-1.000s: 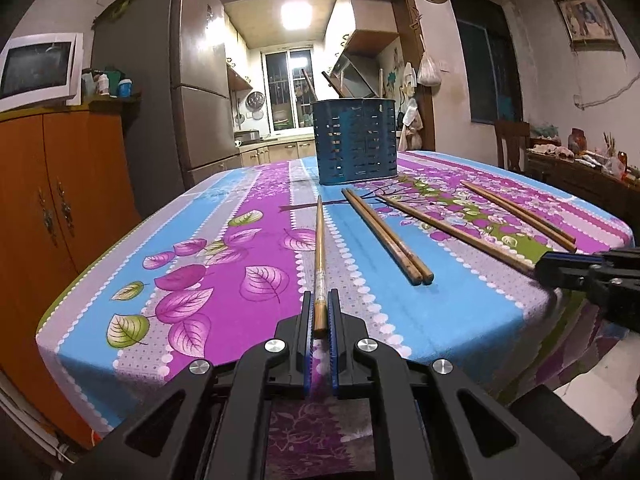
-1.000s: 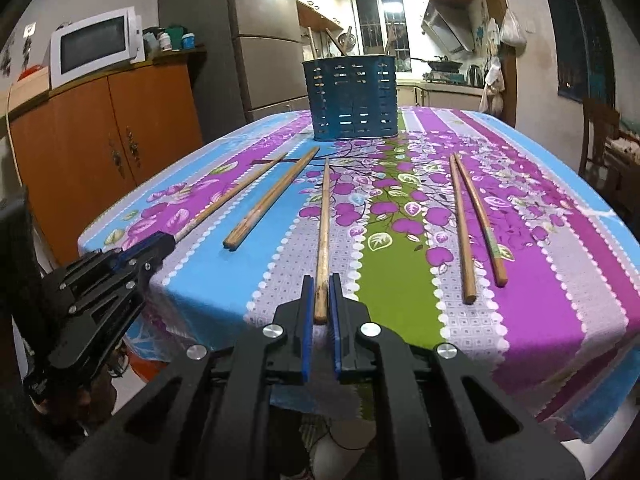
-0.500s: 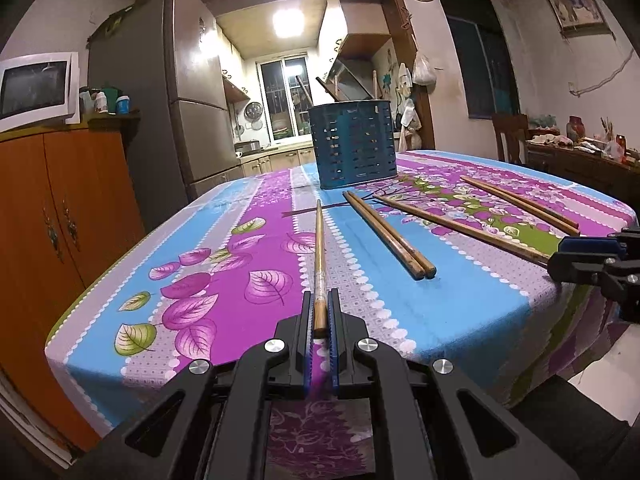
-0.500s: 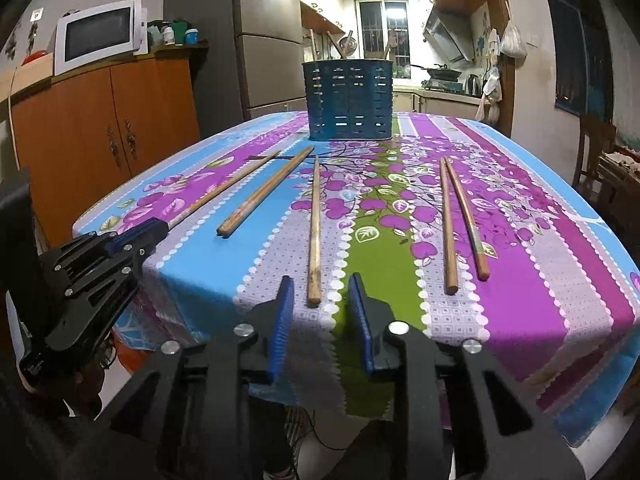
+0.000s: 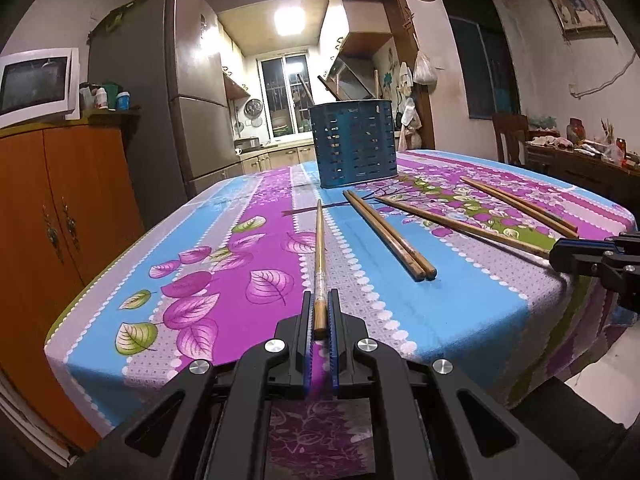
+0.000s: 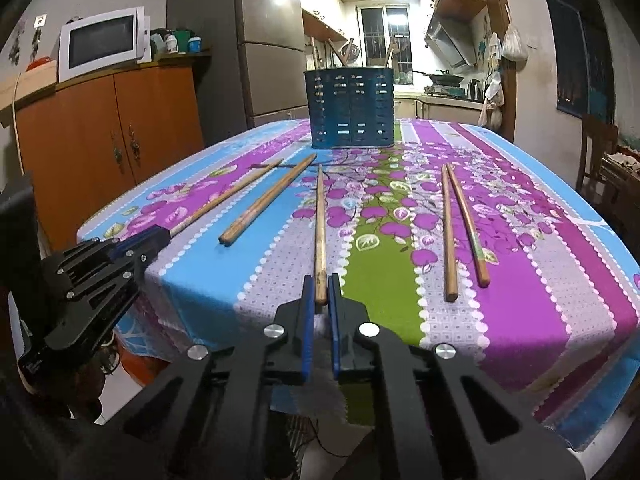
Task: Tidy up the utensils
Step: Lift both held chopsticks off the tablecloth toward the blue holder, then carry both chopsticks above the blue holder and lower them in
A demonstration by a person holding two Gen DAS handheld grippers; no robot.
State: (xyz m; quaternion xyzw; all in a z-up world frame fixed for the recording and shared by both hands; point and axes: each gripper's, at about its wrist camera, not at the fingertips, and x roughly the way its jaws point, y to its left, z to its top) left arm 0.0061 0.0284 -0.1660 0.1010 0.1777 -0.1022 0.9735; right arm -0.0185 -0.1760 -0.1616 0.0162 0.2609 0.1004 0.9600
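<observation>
L wrist: left gripper point(image 5: 320, 314) clamped on near end of chopstick point(image 5: 319, 248), stick lying on tablecloth point(image 5: 240, 300), tip twd blue holder point(image 5: 354, 142). Chopstick pair point(image 5: 386, 234) just to its right.

R wrist: right gripper point(image 6: 321, 294) clenched on middle chopstick point(image 6: 319, 224) at table edge; second pair point(image 6: 460, 228) well to the right.

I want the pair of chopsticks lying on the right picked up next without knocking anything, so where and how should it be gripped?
Grip the pair of chopsticks at its thick near ends, which lie flat close to the table edge and point toward it. Come from that near edge, along their length, fingers straddling both sticks sideways. They lie almost touching there, and no other stick is close on either side.
</observation>
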